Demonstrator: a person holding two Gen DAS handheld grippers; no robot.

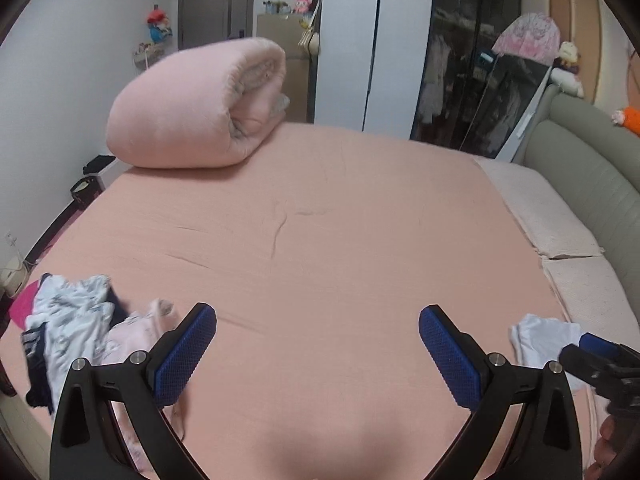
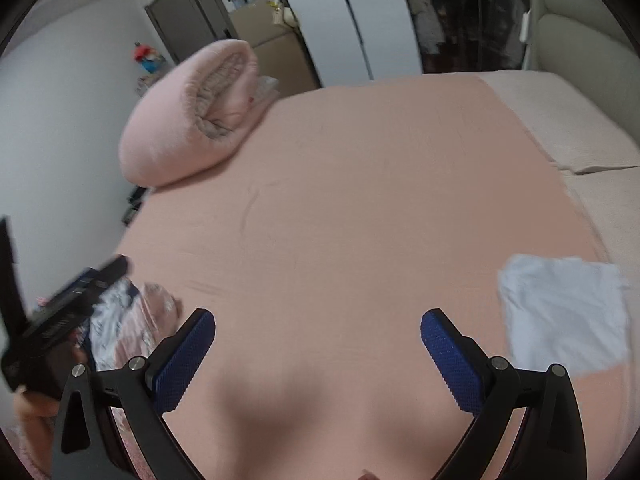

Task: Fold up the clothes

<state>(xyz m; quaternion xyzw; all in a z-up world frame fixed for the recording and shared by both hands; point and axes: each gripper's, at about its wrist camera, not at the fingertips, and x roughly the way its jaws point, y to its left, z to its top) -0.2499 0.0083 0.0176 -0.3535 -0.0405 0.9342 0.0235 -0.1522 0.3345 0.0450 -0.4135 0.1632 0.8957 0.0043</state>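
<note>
Only rightward: folded white cloth (image 2: 564,316), perhaps.

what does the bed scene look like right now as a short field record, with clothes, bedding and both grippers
surface: pink bed sheet, mostly bare in the middle
unfolded clothes: heap of white patterned, pale pink and dark garments near the bed's left edge
folded item: white folded cloth lying flat near the right edge
bedding: rolled pink quilt at the far left corner
left gripper: open, nothing between the blue pads
right gripper: open, nothing between the pads
headboard: grey padded headboard at right
</note>
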